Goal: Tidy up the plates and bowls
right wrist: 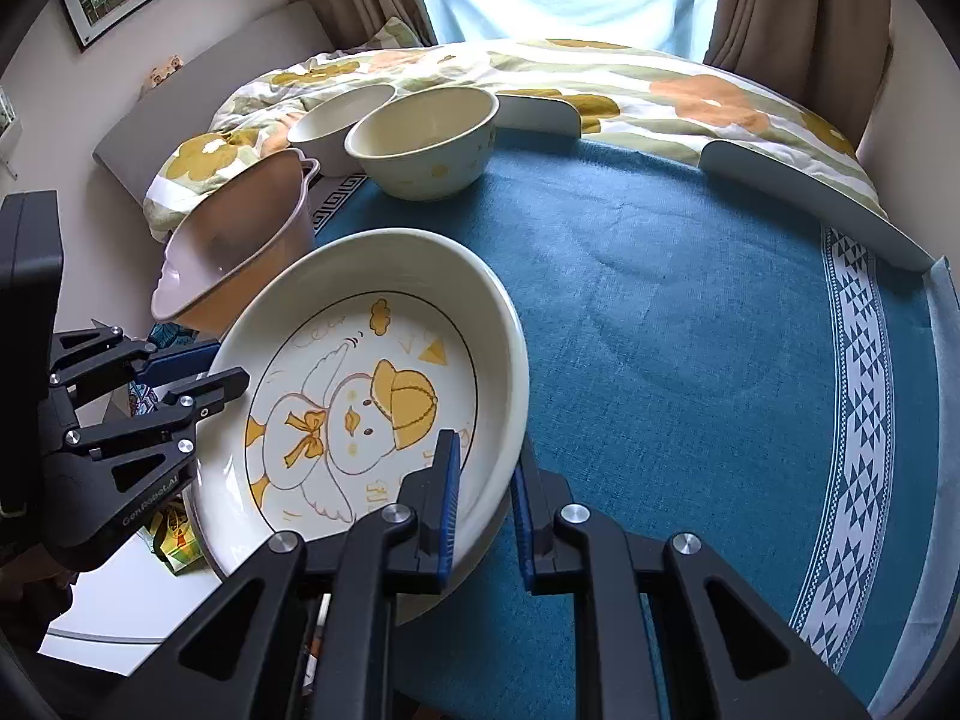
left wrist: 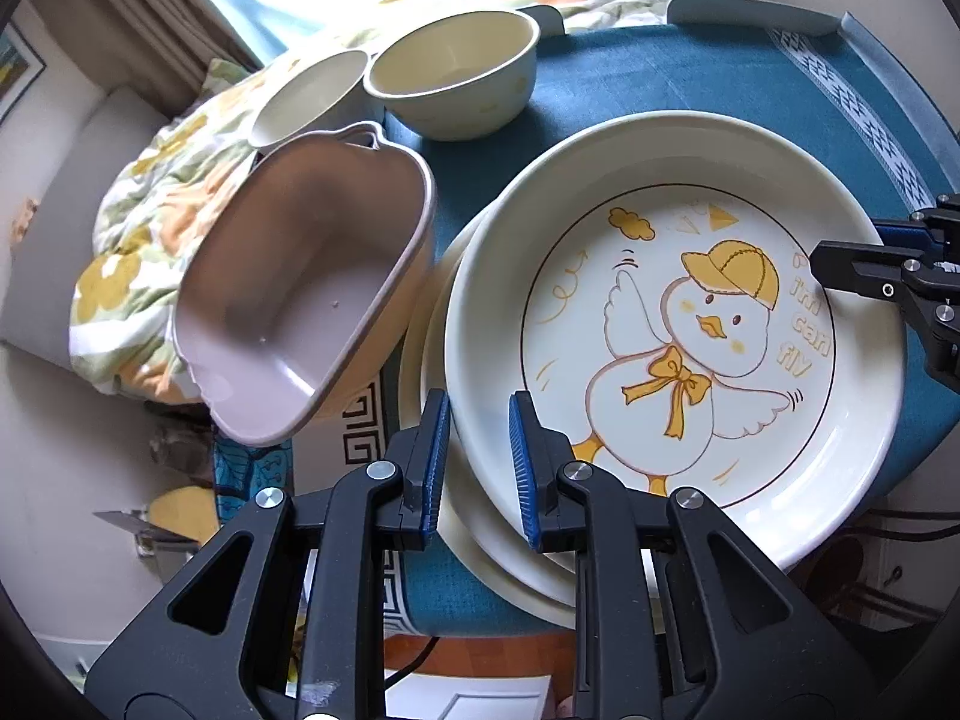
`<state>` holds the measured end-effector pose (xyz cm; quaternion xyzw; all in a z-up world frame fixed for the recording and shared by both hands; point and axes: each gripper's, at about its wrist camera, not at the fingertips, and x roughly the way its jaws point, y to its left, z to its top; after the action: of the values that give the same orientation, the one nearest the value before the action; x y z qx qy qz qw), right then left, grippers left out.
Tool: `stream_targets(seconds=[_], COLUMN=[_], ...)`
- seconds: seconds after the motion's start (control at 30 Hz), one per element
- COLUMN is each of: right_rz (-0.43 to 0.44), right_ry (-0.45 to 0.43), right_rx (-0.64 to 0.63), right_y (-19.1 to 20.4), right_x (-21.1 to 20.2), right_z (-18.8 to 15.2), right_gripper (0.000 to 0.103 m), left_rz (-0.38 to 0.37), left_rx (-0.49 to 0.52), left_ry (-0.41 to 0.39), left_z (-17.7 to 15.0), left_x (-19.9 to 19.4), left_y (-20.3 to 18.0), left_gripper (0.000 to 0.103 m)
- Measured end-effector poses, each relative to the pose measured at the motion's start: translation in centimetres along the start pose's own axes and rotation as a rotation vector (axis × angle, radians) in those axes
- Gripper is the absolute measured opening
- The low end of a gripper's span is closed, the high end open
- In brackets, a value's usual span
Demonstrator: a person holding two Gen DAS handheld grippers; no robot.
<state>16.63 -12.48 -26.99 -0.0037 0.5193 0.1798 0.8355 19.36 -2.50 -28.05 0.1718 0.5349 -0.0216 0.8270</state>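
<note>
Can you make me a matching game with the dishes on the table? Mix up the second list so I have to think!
Things:
1. duck plate
2. pink dish
3. cream bowl
4. tablecloth

Clues:
A. blue with a white patterned border
B. held at its rim by both grippers
C. round, yellow spots outside
D. squarish, with small handles

Pairs: 1-B, 2-D, 3-C, 4-A

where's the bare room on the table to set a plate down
Free: the wide blue tablecloth between the duck plate, the cream bowl and the patterned white border. Crowded: the left side, where the pink dish, both bowls and the plate stack cluster.
</note>
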Motion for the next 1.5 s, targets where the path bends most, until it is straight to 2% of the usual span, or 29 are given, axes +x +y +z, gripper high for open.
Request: stream_targets(seconds=[0.13, 0.3, 0.67, 0.8, 0.87, 0.9, 0.93, 0.97, 1.0, 1.03, 1.07, 1.1, 1.13, 1.3, 1.5], right_rz=[-0.008, -0.042, -0.031, -0.018, -0.009, -0.004, -0.001, 0.001, 0.009, 0.017, 0.025, 0.036, 0.046, 0.067, 0.108], right_ry=[0.001, 0.013, 0.005, -0.021, -0.035, -0.039, -0.046, -0.058, -0.068, -0.077, -0.086, -0.100, -0.117, -0.193, -0.171], right_rx=[-0.006, -0.045, -0.038, -0.022, -0.013, -0.007, 0.000, 0.008, 0.013, 0.020, 0.028, 0.037, 0.046, 0.035, -0.105], right_y=[0.1, 0.7, 0.6, 0.4, 0.3, 0.1, 0.0, -0.1, -0.3, -0.5, -0.6, -0.8, -1.1, -1.9, -0.5], right_x=[0.2, 0.5, 0.4, -0.5, -1.1, -1.4, -1.8, -2.2, -2.6, -3.0, -3.4, -3.9, -4.3, -6.1, -7.2], right_z=[0.1, 0.2, 0.1, 0.4, 0.6, 0.8, 0.9, 1.0, 1.1, 1.2, 1.3, 1.3, 1.4, 2.1, 5.4], right_gripper=[0.015, 0.015, 0.015, 0.015, 0.015, 0.015, 0.015, 0.015, 0.022, 0.041, 0.055, 0.083, 0.095, 0.095, 0.095], left_rz=[0.002, 0.040, 0.023, 0.011, 0.014, 0.017, 0.024, 0.032, 0.040, 0.045, 0.045, 0.039, 0.032, -0.008, -0.002], left_rx=[0.002, 0.009, -0.020, -0.042, -0.053, -0.061, -0.072, -0.083, -0.094, -0.102, -0.106, -0.114, -0.128, -0.259, -0.473], left_ry=[0.004, 0.002, 0.013, -0.020, -0.035, -0.046, -0.062, -0.088, -0.123, -0.157, -0.174, -0.185, -0.193, -0.197, -0.193], left_z=[-0.1, -0.2, 0.0, 0.5, 0.9, 1.0, 1.2, 1.2, 1.3, 1.3, 1.4, 1.5, 1.5, 0.9, -1.2], left_x=[-0.1, -0.3, -0.4, -1.8, -2.6, -3.1, -3.7, -4.5, -5.4, -6.4, -7.1, -7.8, -8.3, -10.3, -12.0], left_y=[0.1, 0.1, 0.7, 0.9, 1.0, 1.1, 1.2, 1.3, 1.5, 1.7, 1.9, 2.1, 2.4, 5.0, 9.3], left_gripper=[0.018, 0.018, 0.018, 0.018, 0.025, 0.043, 0.072, 0.084, 0.098, 0.102, 0.102, 0.102, 0.102, 0.102, 0.102])
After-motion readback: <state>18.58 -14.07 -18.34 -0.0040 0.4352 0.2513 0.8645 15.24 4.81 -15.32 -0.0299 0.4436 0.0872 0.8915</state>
